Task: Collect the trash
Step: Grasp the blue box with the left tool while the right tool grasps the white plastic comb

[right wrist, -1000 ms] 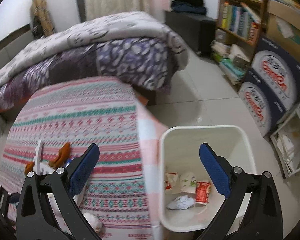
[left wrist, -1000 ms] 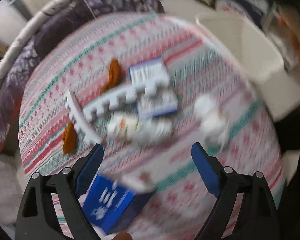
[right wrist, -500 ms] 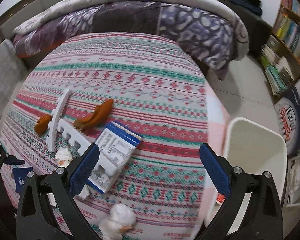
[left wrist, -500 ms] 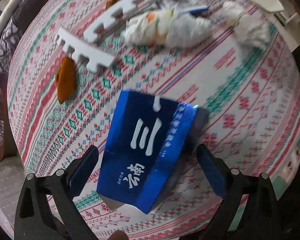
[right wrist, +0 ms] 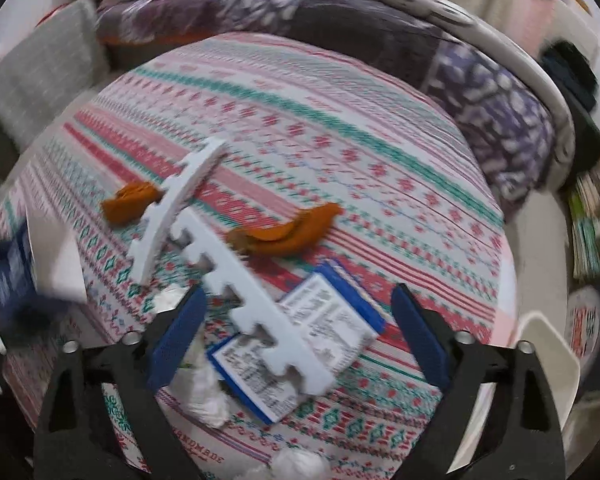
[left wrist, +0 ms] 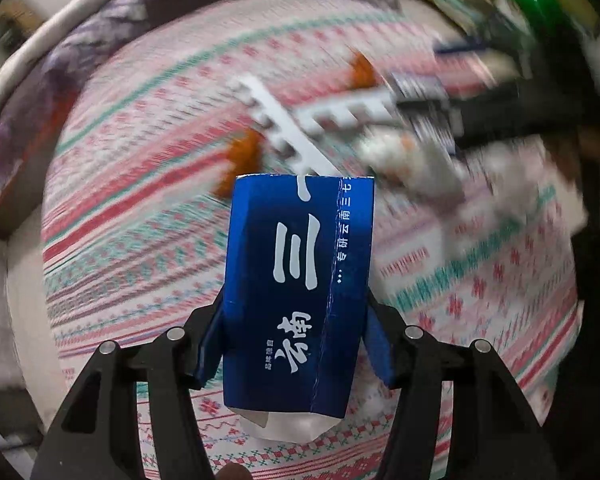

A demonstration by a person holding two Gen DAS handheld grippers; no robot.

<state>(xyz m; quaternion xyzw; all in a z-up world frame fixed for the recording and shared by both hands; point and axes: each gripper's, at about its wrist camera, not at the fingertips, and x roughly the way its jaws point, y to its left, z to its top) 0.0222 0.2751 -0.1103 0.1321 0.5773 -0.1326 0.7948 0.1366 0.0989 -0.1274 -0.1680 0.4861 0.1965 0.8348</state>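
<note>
Now my left claw [left wrist: 296, 344] is closing on the blue carton [left wrist: 300, 280], pads pressing its sides so it lifts clear of the bed. Beside it, my right claw [right wrist: 298, 334], empty, is narrowing above the white foam strip [right wrist: 256, 320].

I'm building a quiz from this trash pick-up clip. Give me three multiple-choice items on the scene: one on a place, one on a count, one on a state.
1. Where does the white-and-blue printed packet lie?
A. inside the white bin
B. on the patterned cloth, partly under a white foam strip
C. on the floor

2. How many orange peel pieces lie on the cloth?
A. two
B. four
C. none

3. What is between the fingers of the left gripper?
A. a tissue
B. nothing
C. a blue carton

Answers: 1 B, the foam strip crosses over the packet on the cloth. 2 A, one on each side of the strips. 3 C, the jaws are closing with the blue carton between them.
</note>
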